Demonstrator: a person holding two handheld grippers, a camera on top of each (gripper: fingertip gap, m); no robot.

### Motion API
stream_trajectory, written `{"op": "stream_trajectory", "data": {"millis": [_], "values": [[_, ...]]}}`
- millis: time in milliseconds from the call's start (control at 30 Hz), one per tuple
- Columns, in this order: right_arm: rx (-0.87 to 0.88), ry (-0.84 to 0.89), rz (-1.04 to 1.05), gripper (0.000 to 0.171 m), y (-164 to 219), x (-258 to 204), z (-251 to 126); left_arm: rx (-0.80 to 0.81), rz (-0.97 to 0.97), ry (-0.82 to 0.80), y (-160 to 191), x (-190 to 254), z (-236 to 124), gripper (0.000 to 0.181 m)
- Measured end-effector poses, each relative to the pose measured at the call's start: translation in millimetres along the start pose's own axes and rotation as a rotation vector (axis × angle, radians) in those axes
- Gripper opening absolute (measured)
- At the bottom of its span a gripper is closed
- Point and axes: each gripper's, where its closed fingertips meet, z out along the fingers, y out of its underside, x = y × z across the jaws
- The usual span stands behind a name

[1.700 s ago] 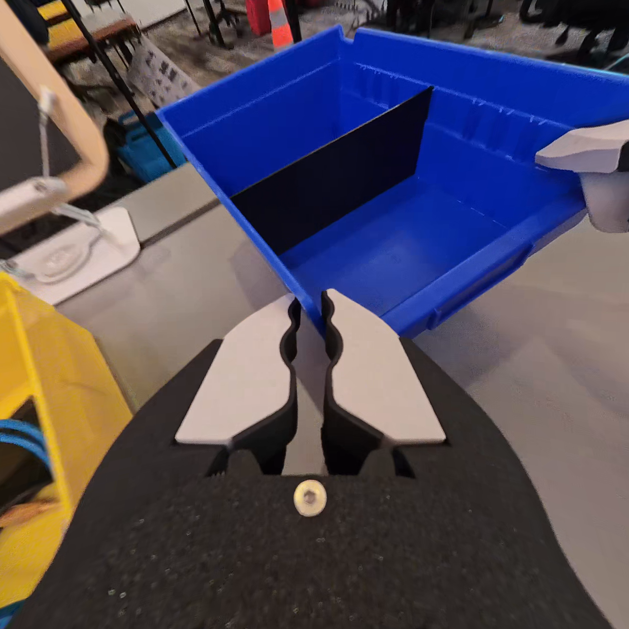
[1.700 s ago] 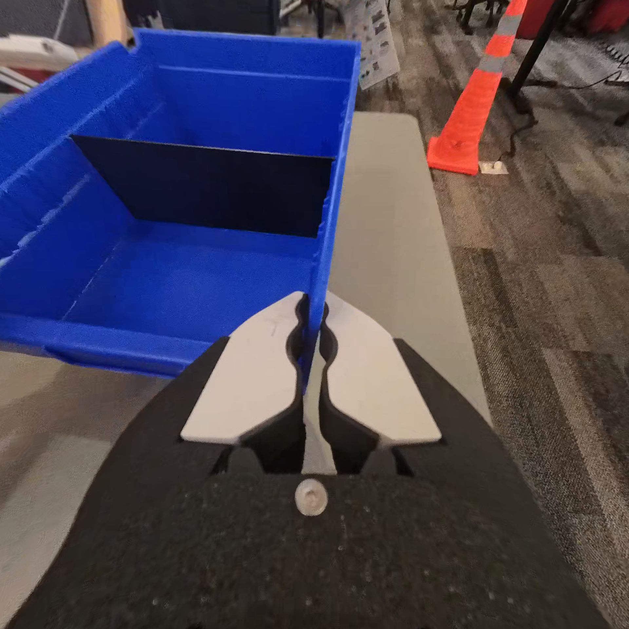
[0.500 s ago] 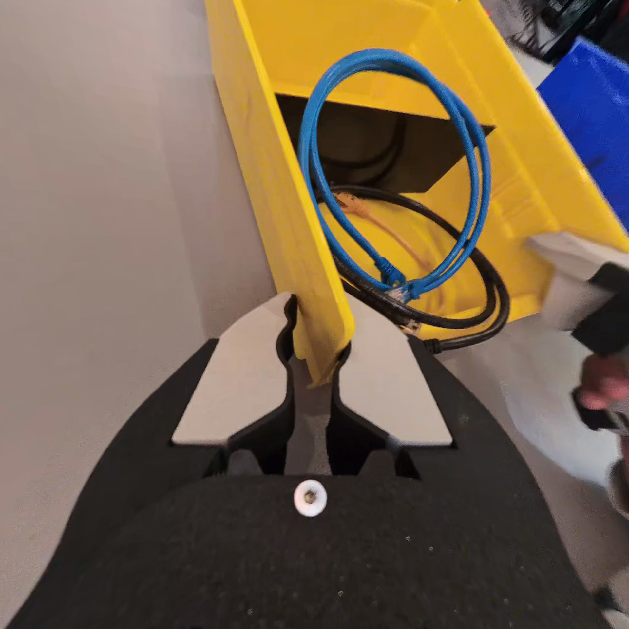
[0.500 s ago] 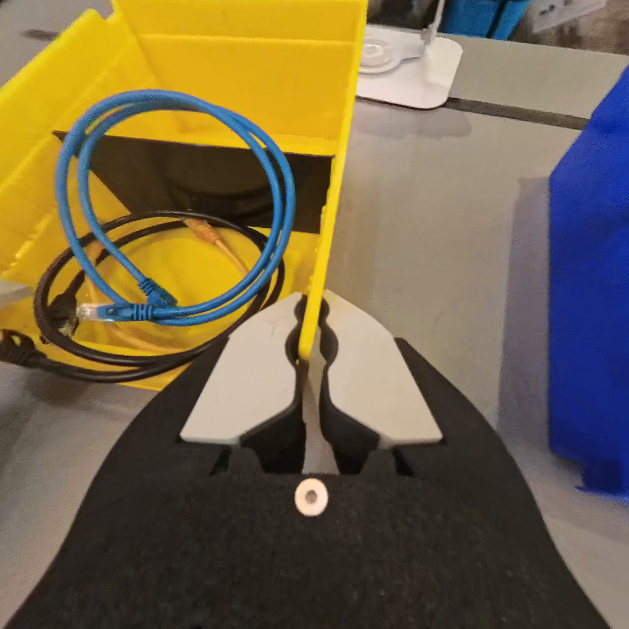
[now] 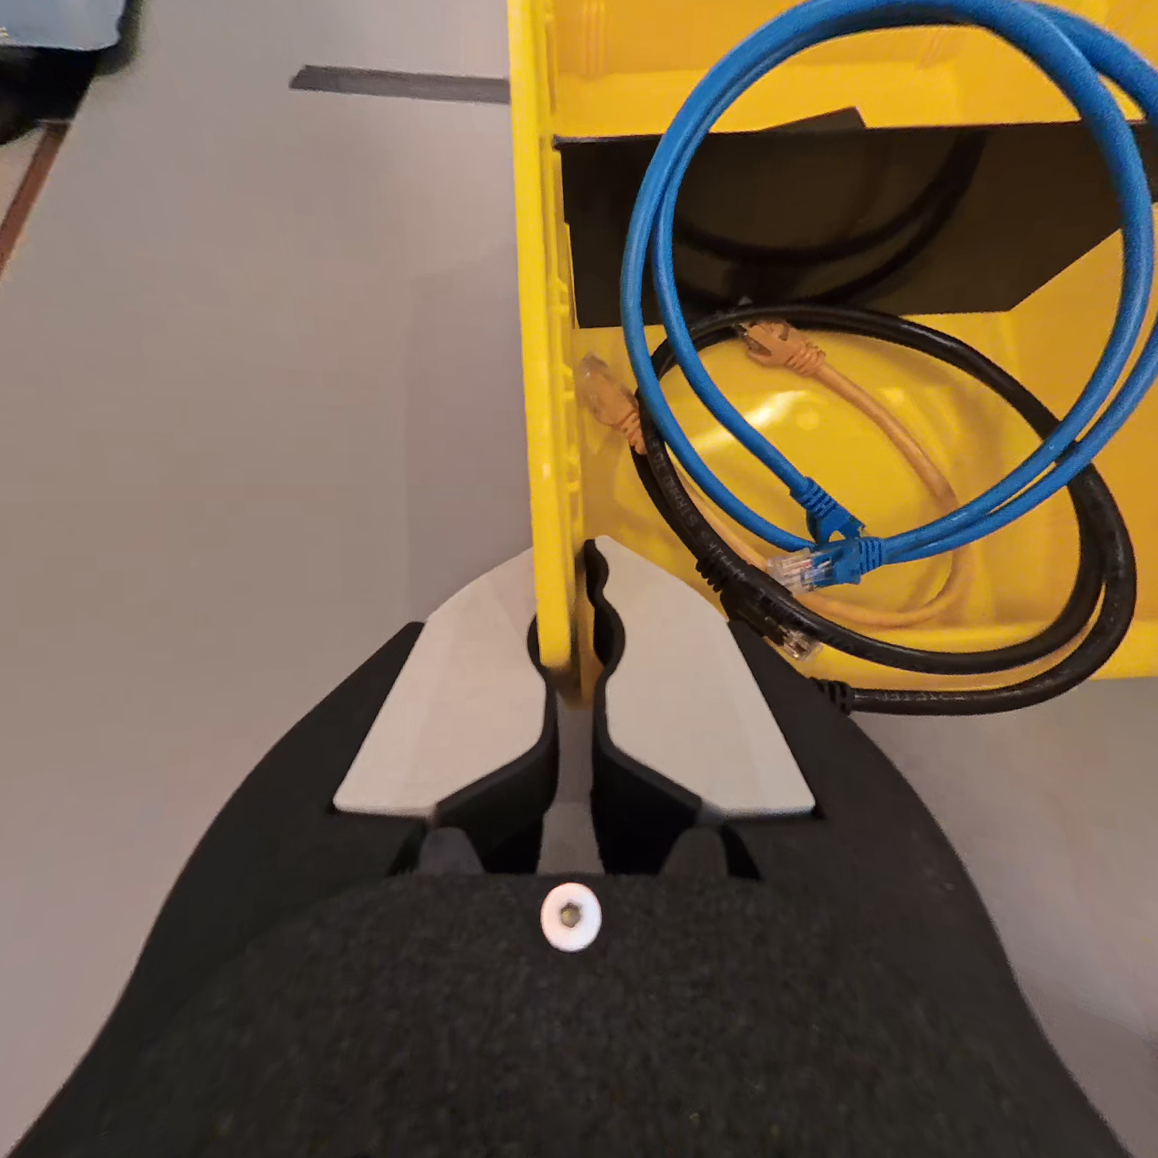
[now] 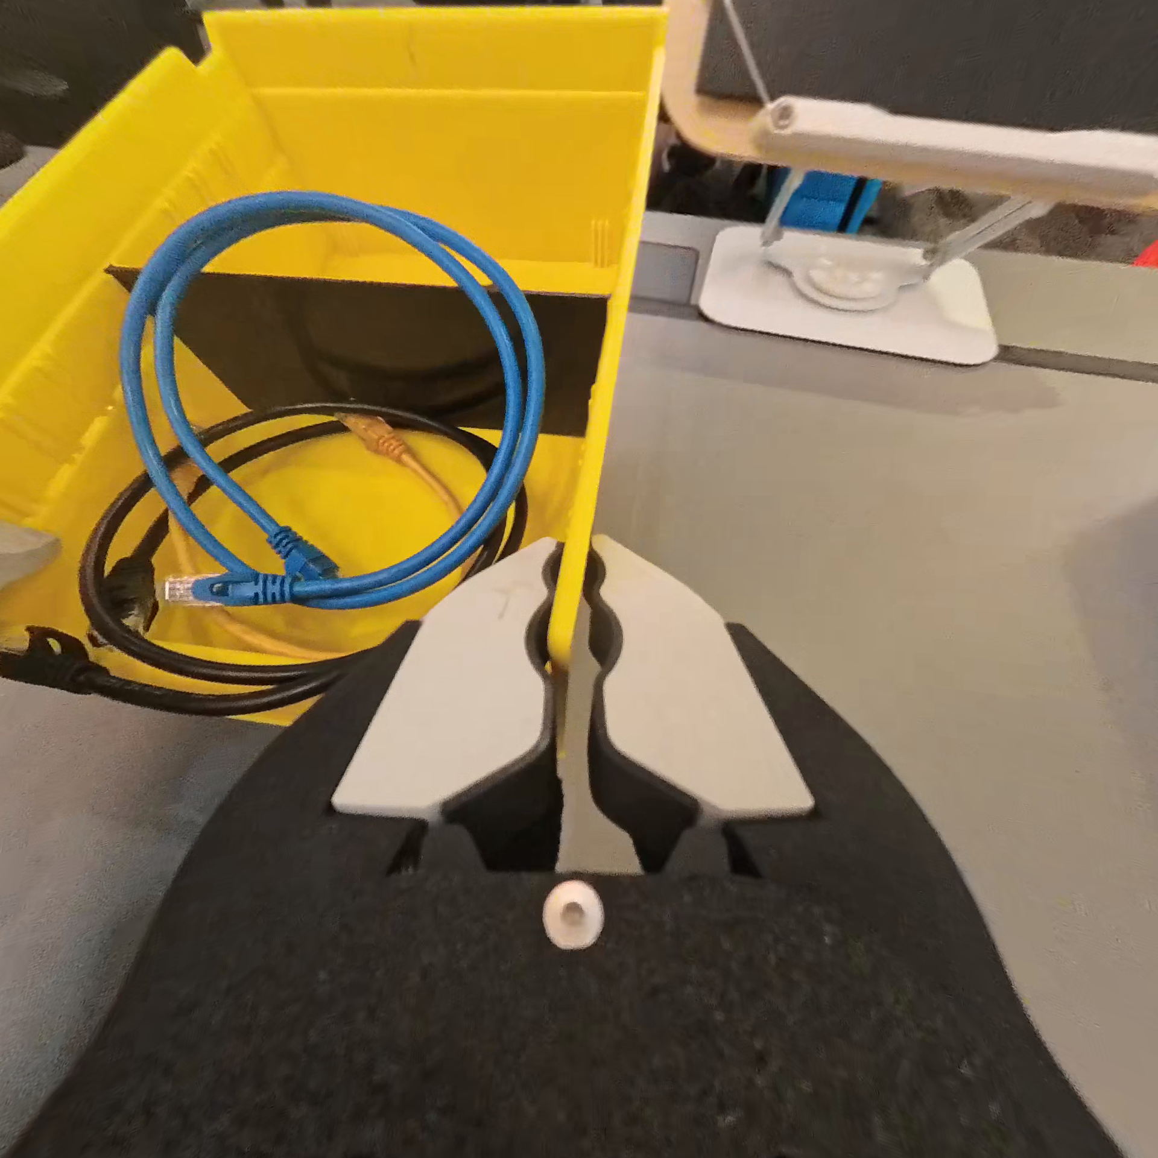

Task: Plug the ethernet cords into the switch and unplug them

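Both grippers, left [image 5: 567, 601] and right [image 6: 571, 586], are clamped on opposite side walls of the yellow bin [image 6: 438, 156] holding the cords [image 6: 326, 401]; uneven pull could tip it, black cord [image 5: 940, 698] over the lip could snag, no switch visible.

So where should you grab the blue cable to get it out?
Probably the blue cable at the top of its loop, coming from above: that arc stands up clear of the black cable and the yellow bin walls, while its plugs lie low among the others.

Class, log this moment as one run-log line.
left gripper: shut on bin | right gripper: shut on bin | cords: in bin
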Motion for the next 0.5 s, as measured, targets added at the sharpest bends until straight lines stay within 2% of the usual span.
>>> {"op": "stream_trajectory", "data": {"millis": [167,267,333,433,500], "values": [[-0.11,-0.021,0.037,0.006,32.3,-36.2,31.7,-0.05,-0.024,0.043,10.5,-38.8,26.6,0.004],[-0.065,-0.037,0.007,0.014,33.9,-44.0,32.3,-0.019,-0.057,0.062,8.9,-42.0,36.6,0.008],[-0.066,-0.092,-0.02,0.015,33.7,-48.1,31.3,0.014,-0.078,0.049,4.5,-43.6,35.8,0.016],[-0.101,-0.302,-0.006,0.038,33.4,-52.8,16.3,0.081,-0.12,0.029,-2.7,-50.4,21.3,0.035],[-0.066,-0.404,-0.023,0.054,26.1,-37.9,-6.3,0.163,-0.141,0.011,-9.6,-59.2,-1.4,0.037]]}}
